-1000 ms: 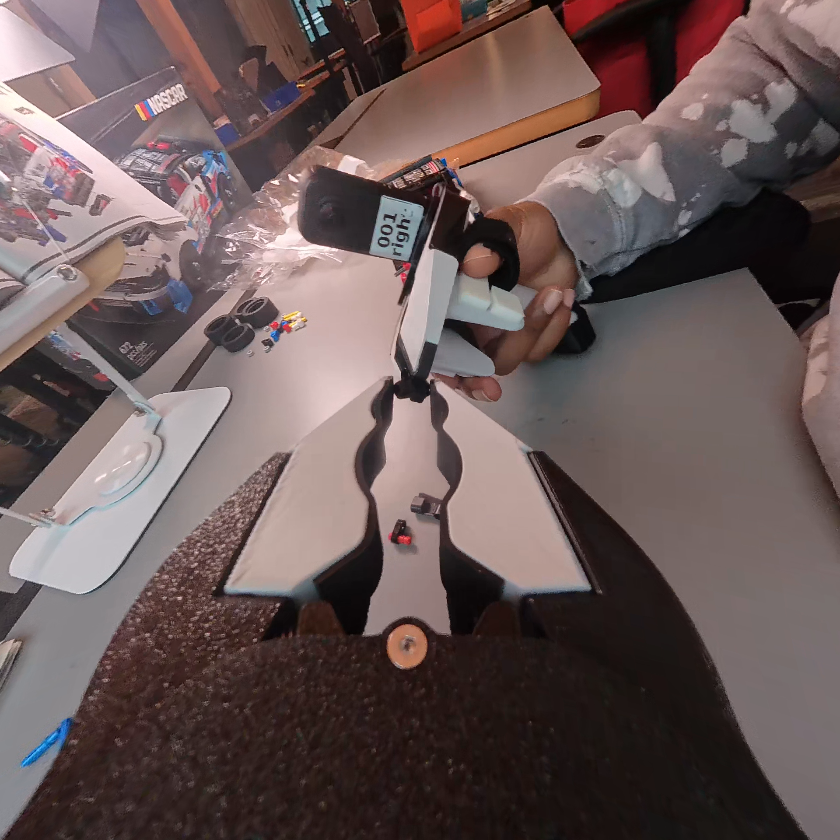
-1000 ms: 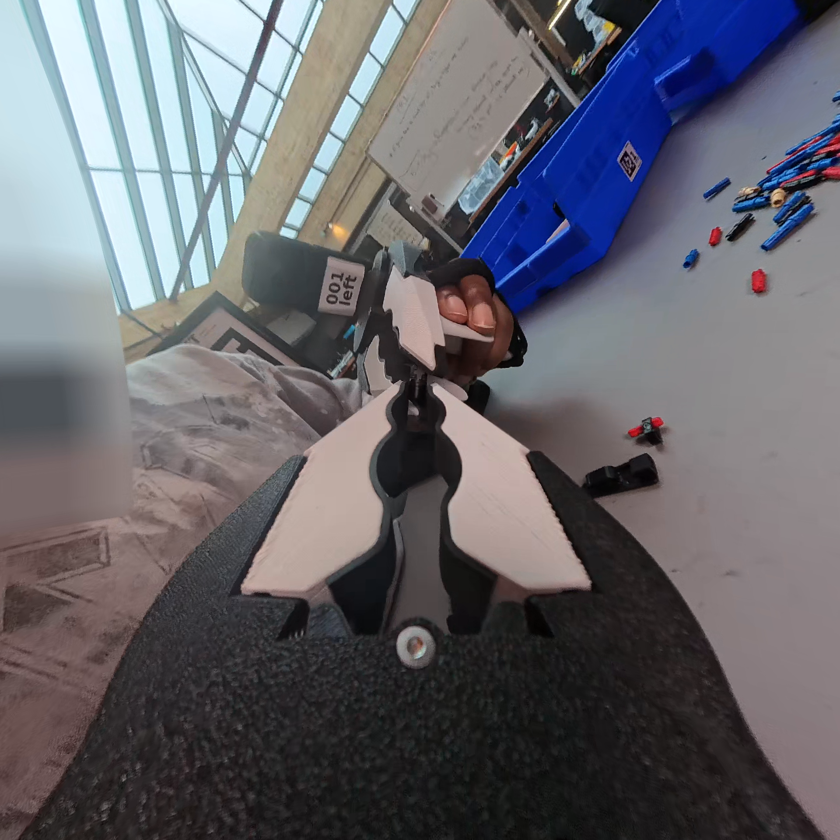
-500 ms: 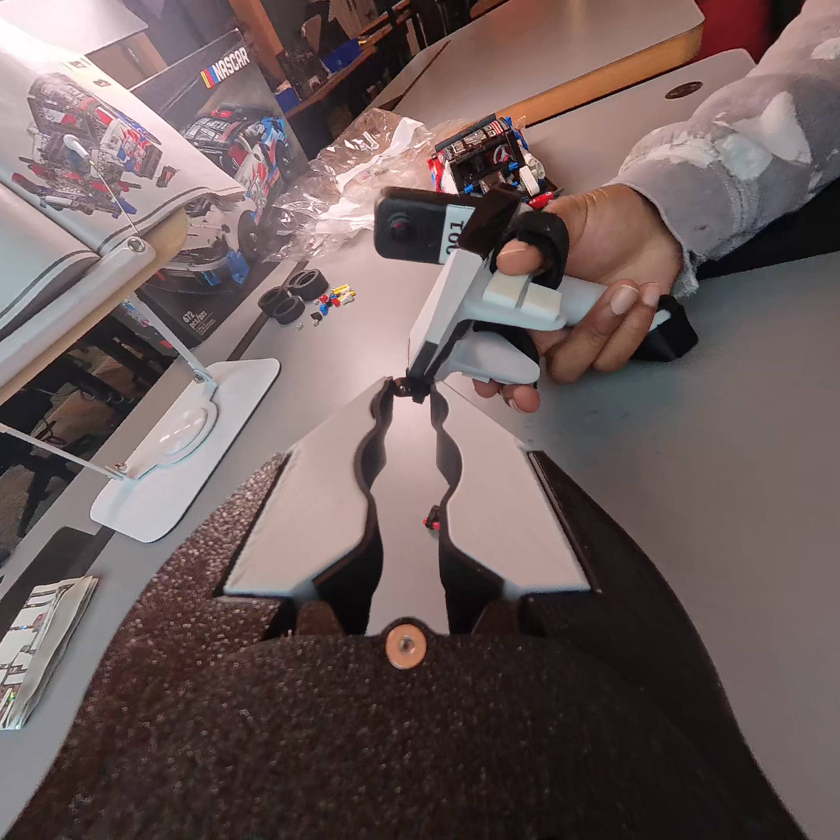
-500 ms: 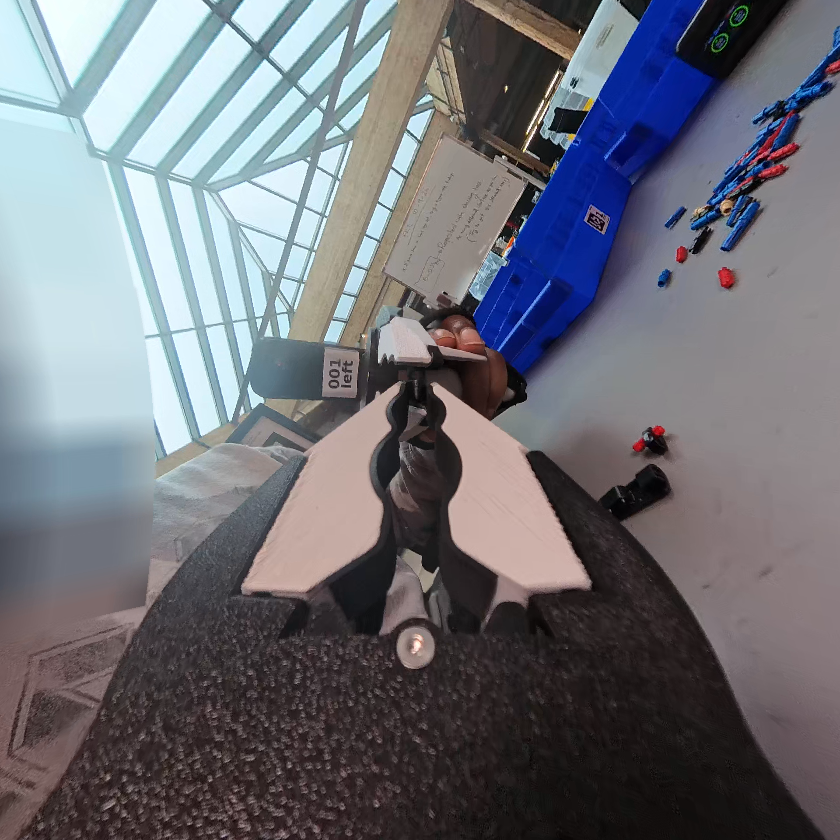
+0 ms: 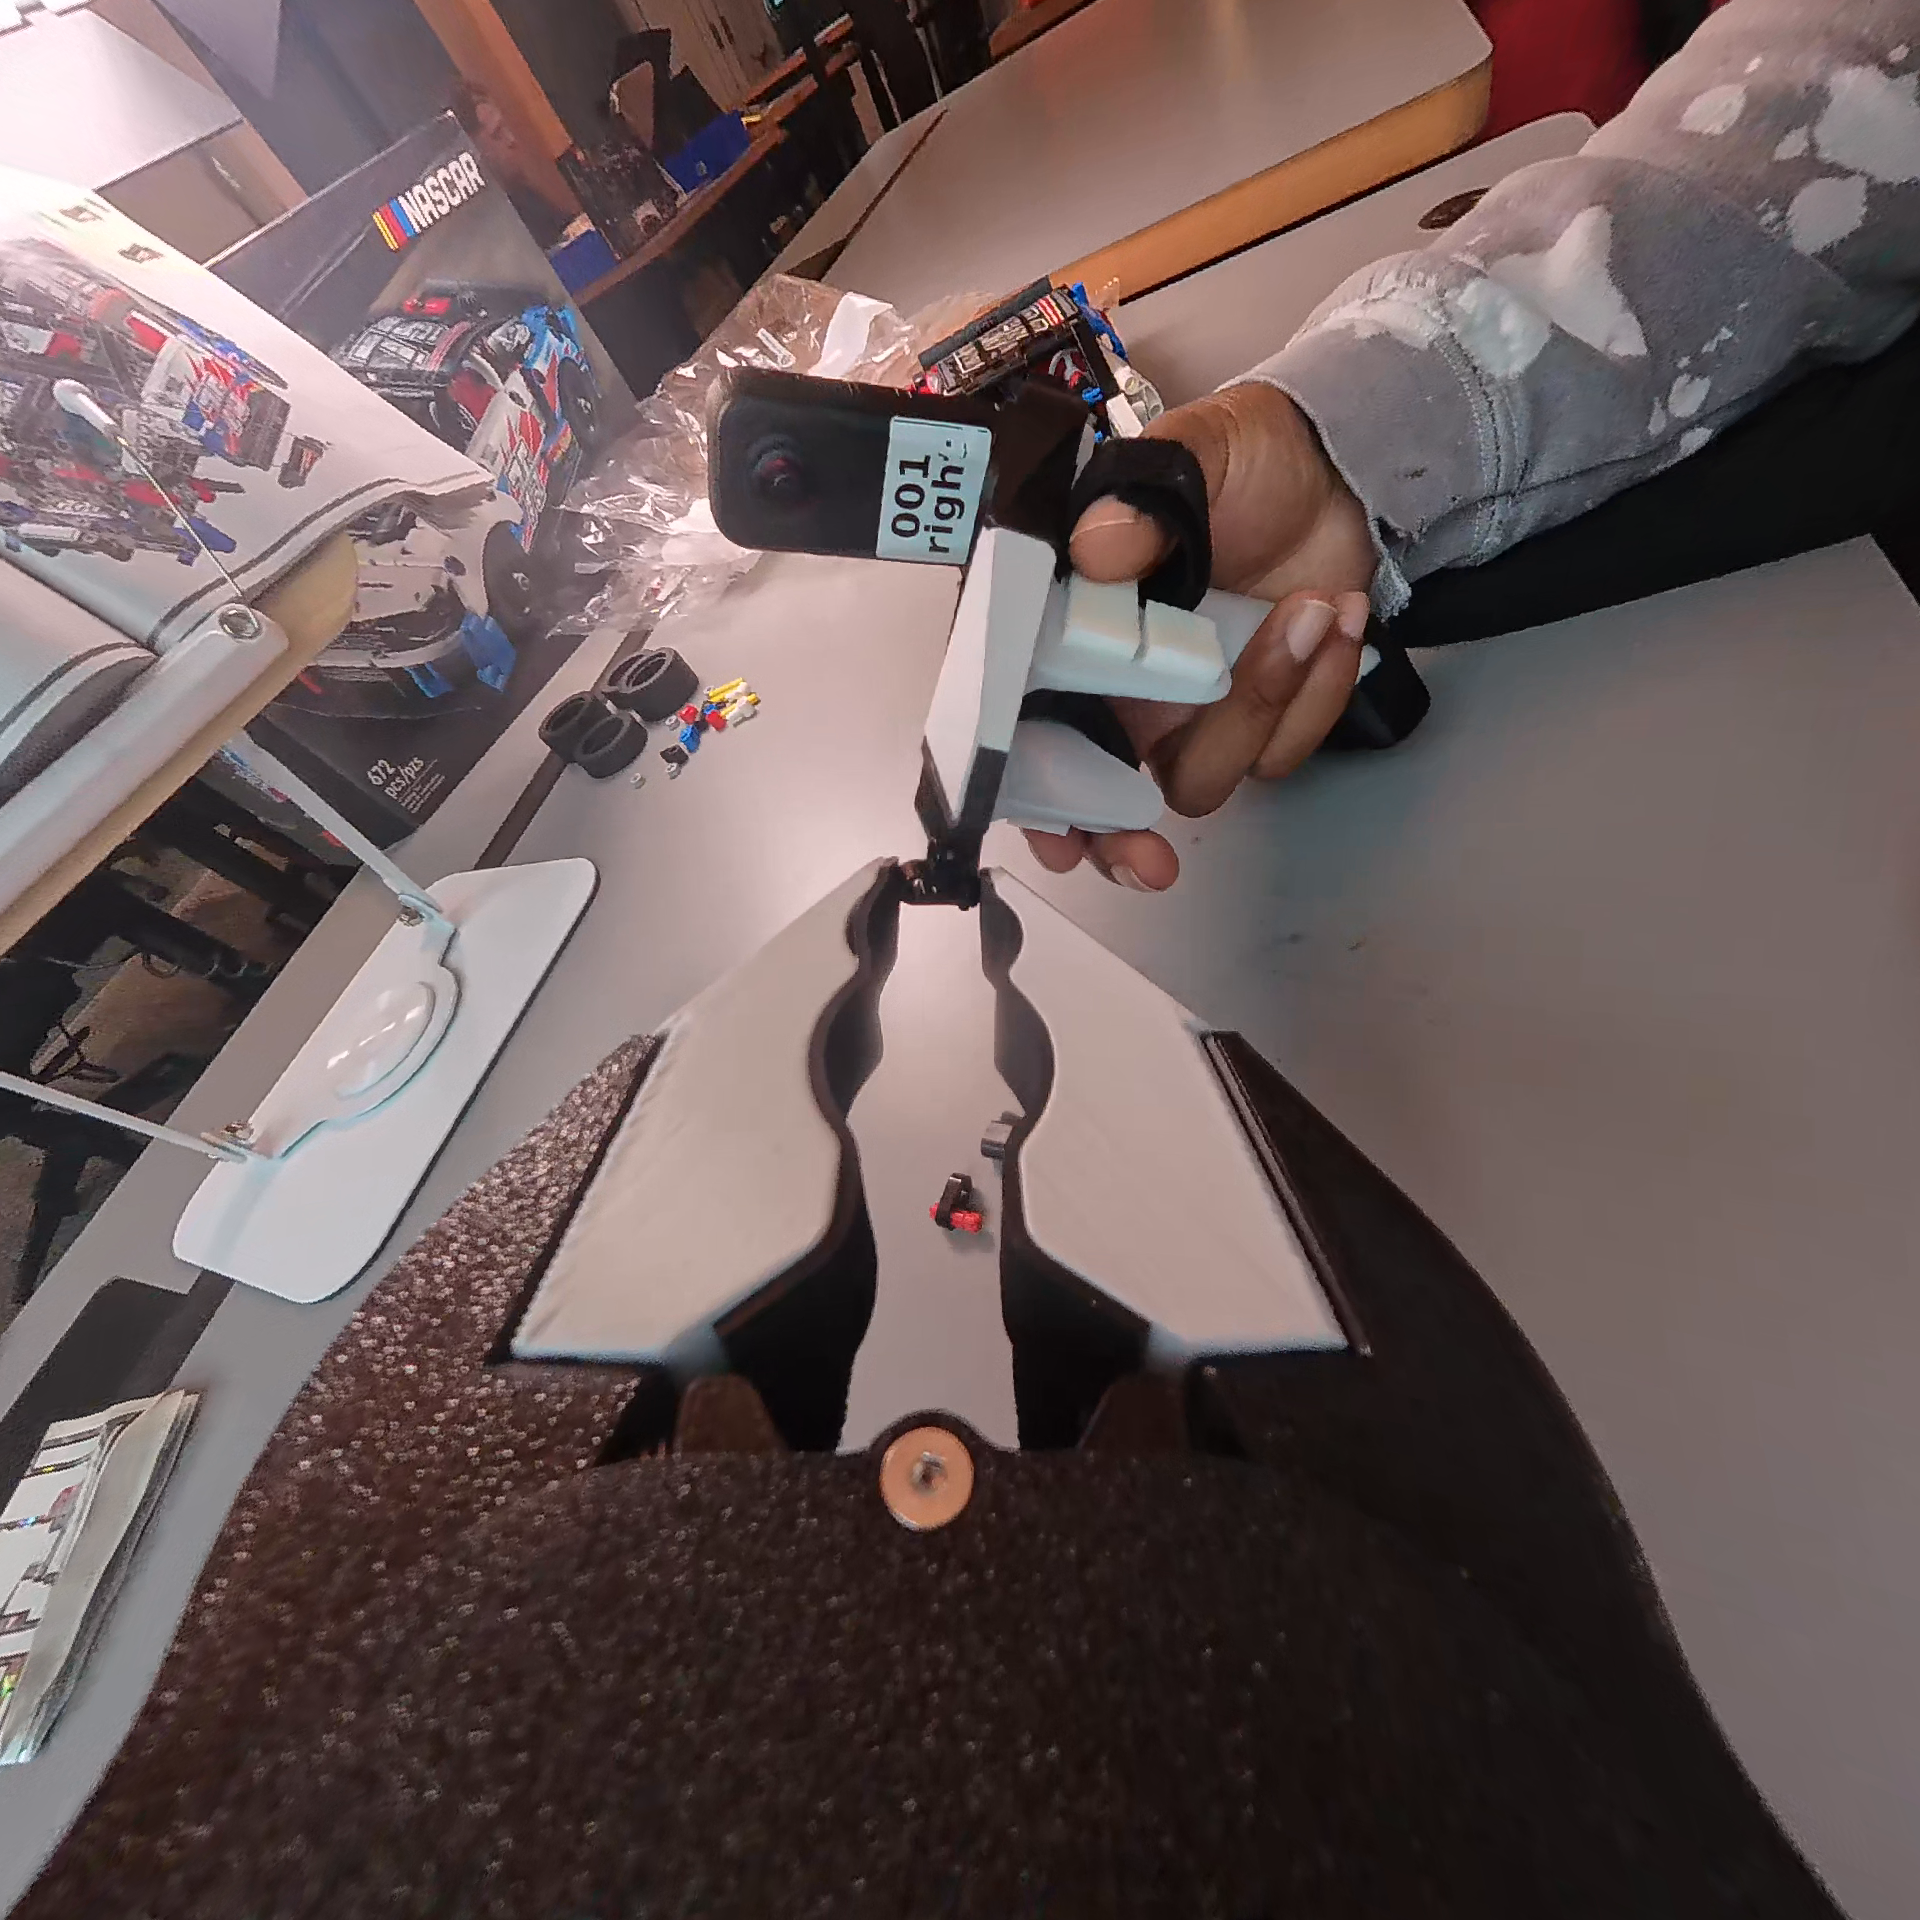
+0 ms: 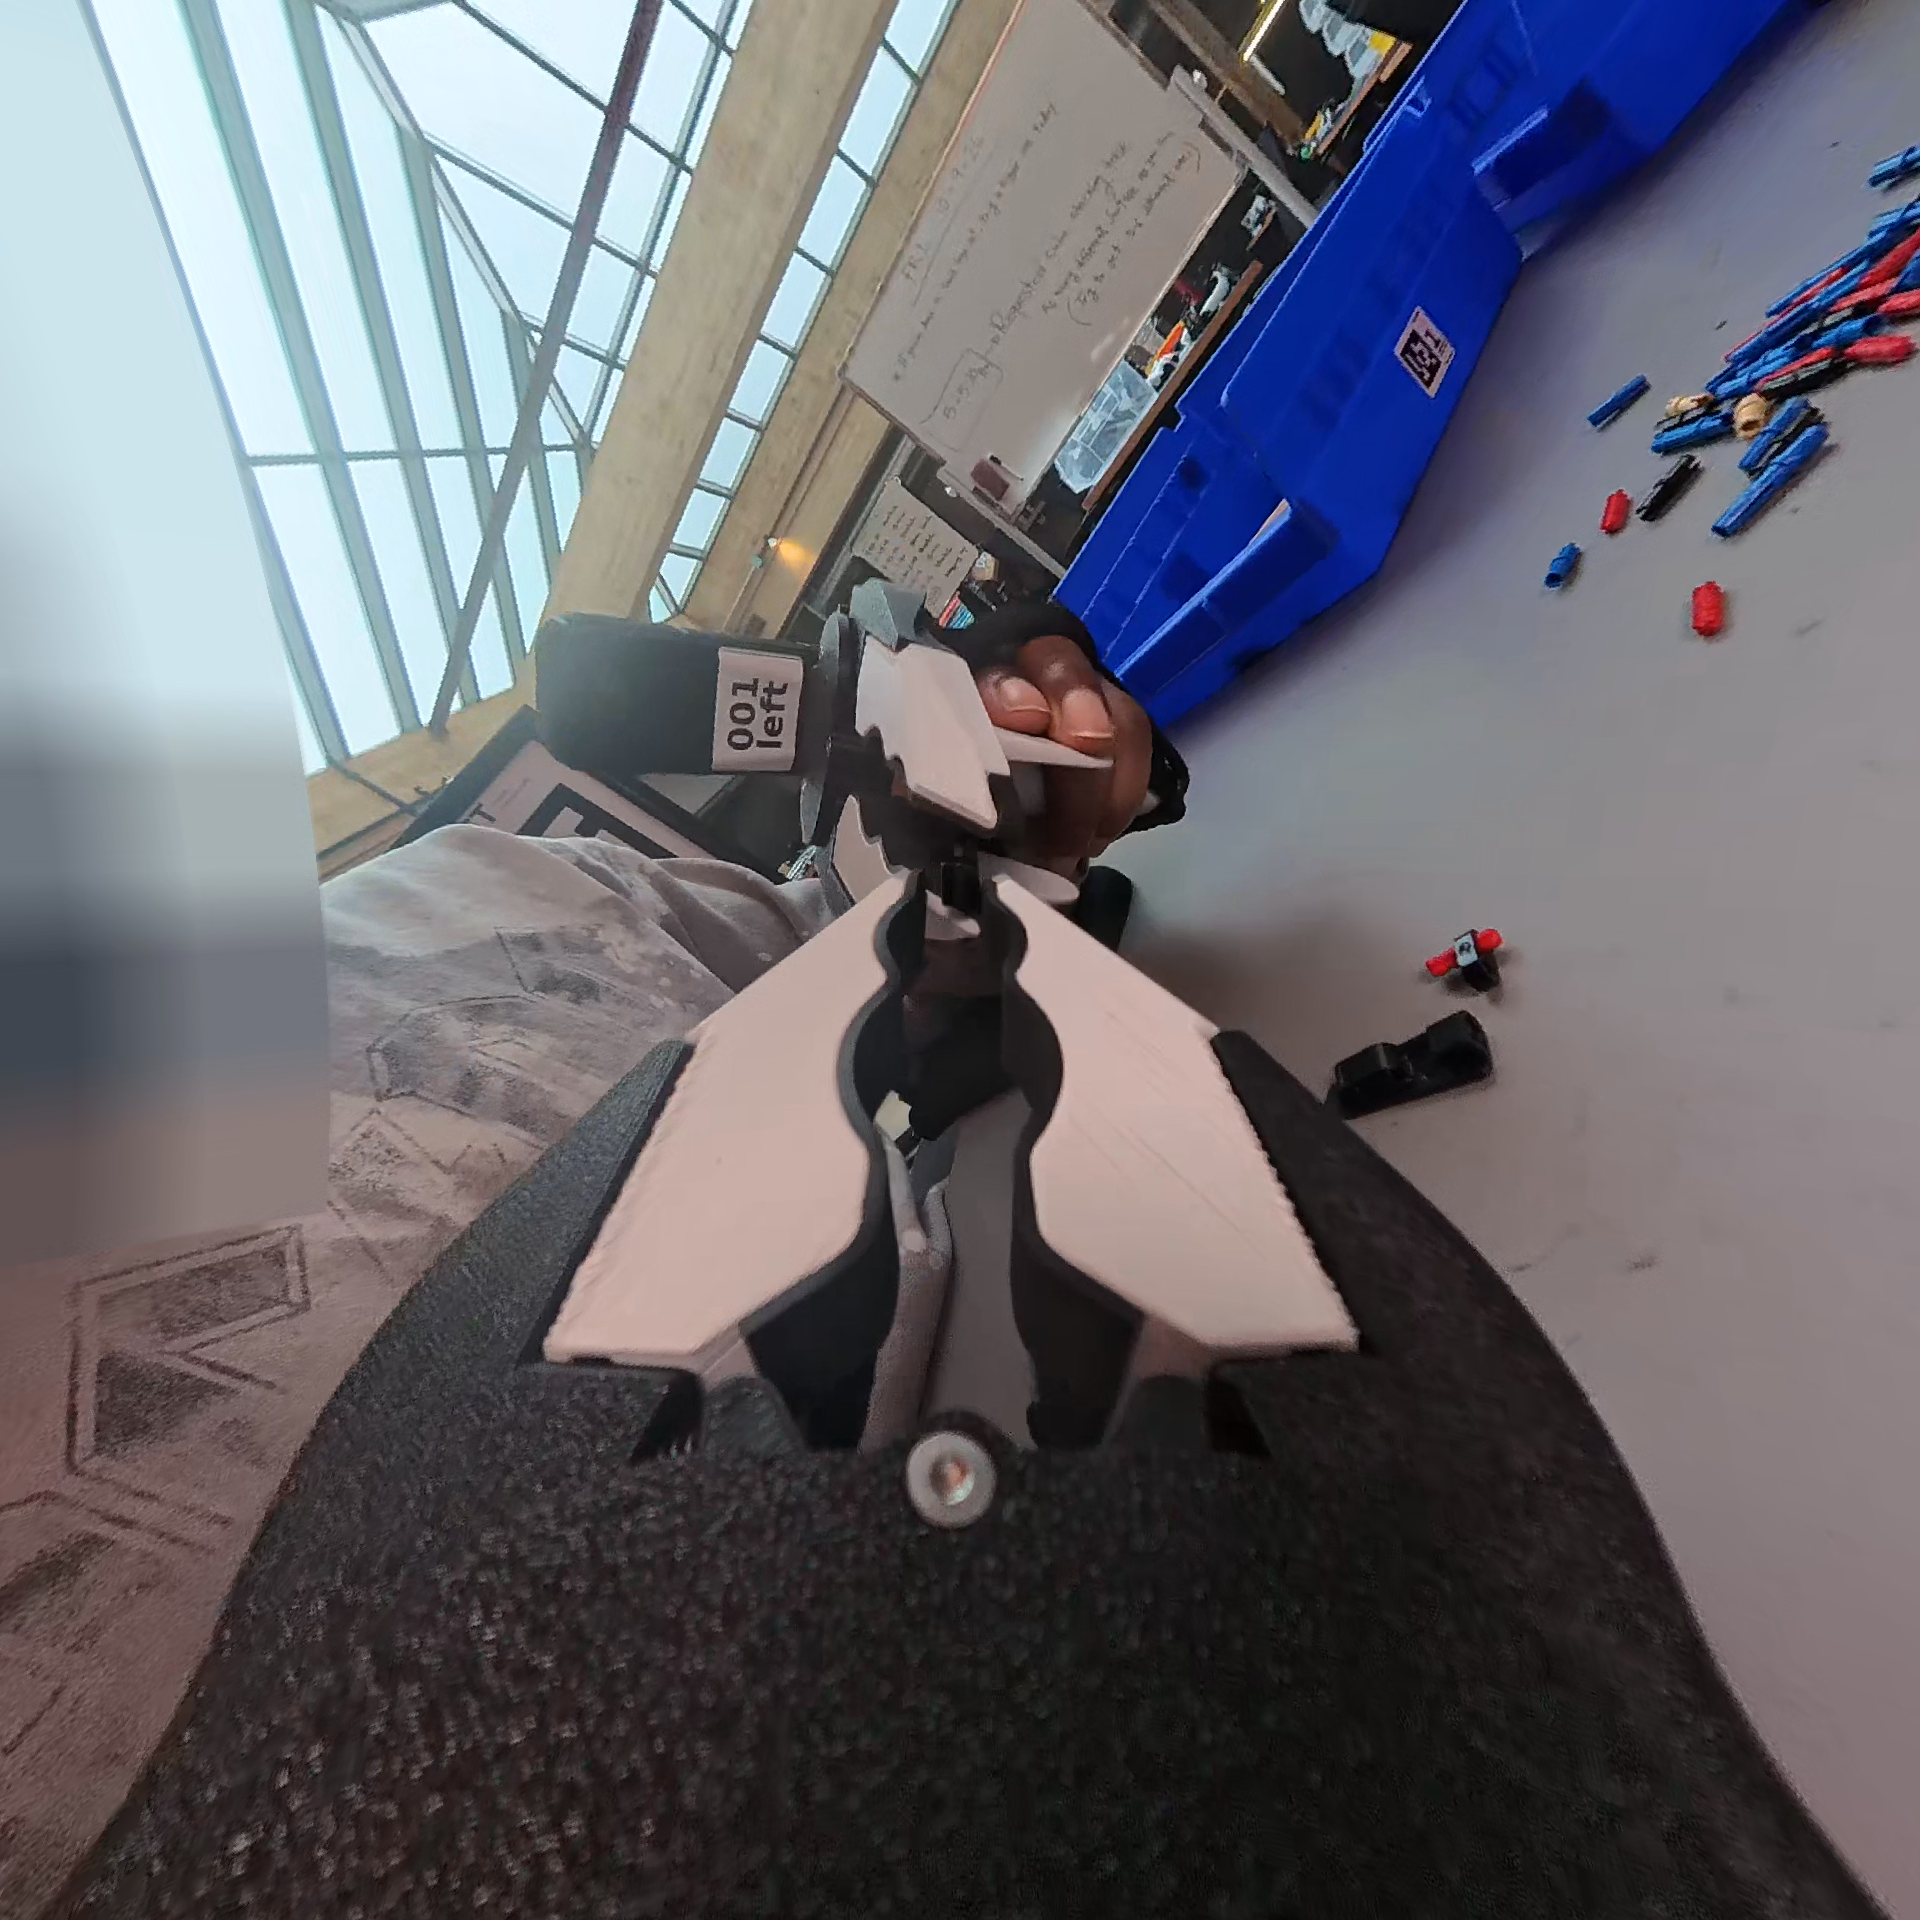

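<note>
The left tongs [image 5: 940, 883] and the right tongs [image 6: 956, 883] meet tip to tip above the grey tabletop [image 5: 1558, 1039], each nearly closed and pinching the same small black piece [image 5: 943, 881] from opposite sides. It looks like a light, rigid plastic building part, small and smooth enough to slip or twist unless gripped squarely on its flat faces. Beneath the left tongs lie a red-and-black connector [image 5: 956, 1205] and a black block [image 6: 1413, 1062]. Further off sit black tyres [image 5: 618, 712], a clear plastic bag [image 5: 727, 416], a partly built model car [image 5: 1023, 338] and blue bins [image 6: 1403, 312]
</note>
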Tool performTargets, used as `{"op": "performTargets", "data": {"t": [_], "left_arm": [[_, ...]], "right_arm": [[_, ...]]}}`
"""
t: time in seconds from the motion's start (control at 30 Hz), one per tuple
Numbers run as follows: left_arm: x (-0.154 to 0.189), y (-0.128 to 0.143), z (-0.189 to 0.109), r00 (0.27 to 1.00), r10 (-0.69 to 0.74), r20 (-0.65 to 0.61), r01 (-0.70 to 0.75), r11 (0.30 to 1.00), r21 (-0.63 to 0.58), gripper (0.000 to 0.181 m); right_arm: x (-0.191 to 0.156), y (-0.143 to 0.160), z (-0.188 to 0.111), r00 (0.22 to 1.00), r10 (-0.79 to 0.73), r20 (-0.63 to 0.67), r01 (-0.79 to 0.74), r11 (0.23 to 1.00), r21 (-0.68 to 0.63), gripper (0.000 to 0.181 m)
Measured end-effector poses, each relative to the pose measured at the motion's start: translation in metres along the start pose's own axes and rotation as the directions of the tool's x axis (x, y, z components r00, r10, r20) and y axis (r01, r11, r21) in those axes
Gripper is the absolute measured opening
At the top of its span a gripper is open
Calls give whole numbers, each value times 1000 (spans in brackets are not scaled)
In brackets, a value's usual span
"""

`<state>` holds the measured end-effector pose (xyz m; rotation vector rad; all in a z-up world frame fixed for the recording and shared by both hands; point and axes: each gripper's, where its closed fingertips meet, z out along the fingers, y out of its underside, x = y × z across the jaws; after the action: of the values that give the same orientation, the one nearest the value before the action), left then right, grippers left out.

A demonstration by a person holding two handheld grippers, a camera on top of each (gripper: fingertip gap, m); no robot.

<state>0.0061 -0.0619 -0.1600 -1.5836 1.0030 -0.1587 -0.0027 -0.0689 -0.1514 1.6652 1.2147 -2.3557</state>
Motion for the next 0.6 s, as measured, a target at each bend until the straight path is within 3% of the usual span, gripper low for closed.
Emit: {"op": "performTargets", "data": {"t": [0.3, 0.6], "left_arm": [[2, -7, -2, 1000, 20, 0, -20, 999, 35, 13], [-1, -32, -9, 999, 13, 40, -17, 993, 117, 12]], "right_arm": [[-6, 1, 4, 998, -62, 20, 62, 998, -7, 6], [-30, -7, 4, 990, -38, 139, 31, 998, 50, 4]]}}
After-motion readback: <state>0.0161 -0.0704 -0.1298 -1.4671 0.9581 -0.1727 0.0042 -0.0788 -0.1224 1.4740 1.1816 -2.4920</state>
